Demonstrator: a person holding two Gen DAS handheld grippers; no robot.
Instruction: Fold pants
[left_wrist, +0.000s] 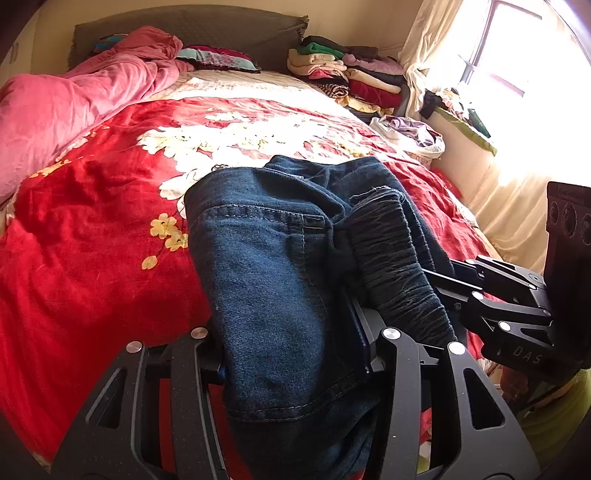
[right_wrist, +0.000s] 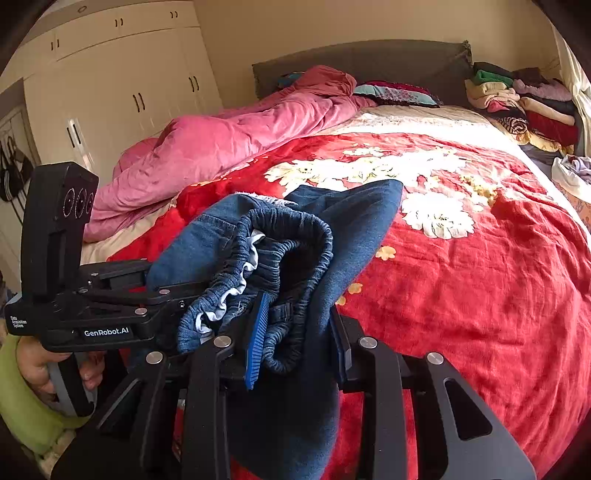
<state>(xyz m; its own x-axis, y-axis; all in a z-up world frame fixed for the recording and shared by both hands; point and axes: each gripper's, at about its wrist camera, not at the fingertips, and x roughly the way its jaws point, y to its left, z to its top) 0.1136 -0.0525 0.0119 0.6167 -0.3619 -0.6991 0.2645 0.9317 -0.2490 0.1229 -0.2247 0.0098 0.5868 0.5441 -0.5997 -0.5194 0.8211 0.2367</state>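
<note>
Dark blue denim pants (left_wrist: 266, 266) hang bunched over the near edge of the bed. In the left wrist view my left gripper (left_wrist: 295, 354) is shut on a thick fold of the leg and seat, and the cloth hides its pads. My right gripper (left_wrist: 439, 280) reaches in from the right and holds the gathered elastic waistband (left_wrist: 391, 258). In the right wrist view the pants (right_wrist: 354, 221) drape forward. My right gripper (right_wrist: 299, 343) pinches the waistband (right_wrist: 288, 236) and a denim layer between its blue pads (right_wrist: 255, 343). My left gripper (right_wrist: 173, 291) grips the cloth at the left, with a hand below it.
A red floral blanket (right_wrist: 480, 295) covers the bed. A pink quilt (right_wrist: 207, 147) lies along its left side. Folded clothes (right_wrist: 524, 107) are stacked at the far right by the headboard (right_wrist: 369, 62). A wardrobe (right_wrist: 118, 85) stands at the left, and a bag of clothes (left_wrist: 413, 133) sits below the curtained window (left_wrist: 509, 74).
</note>
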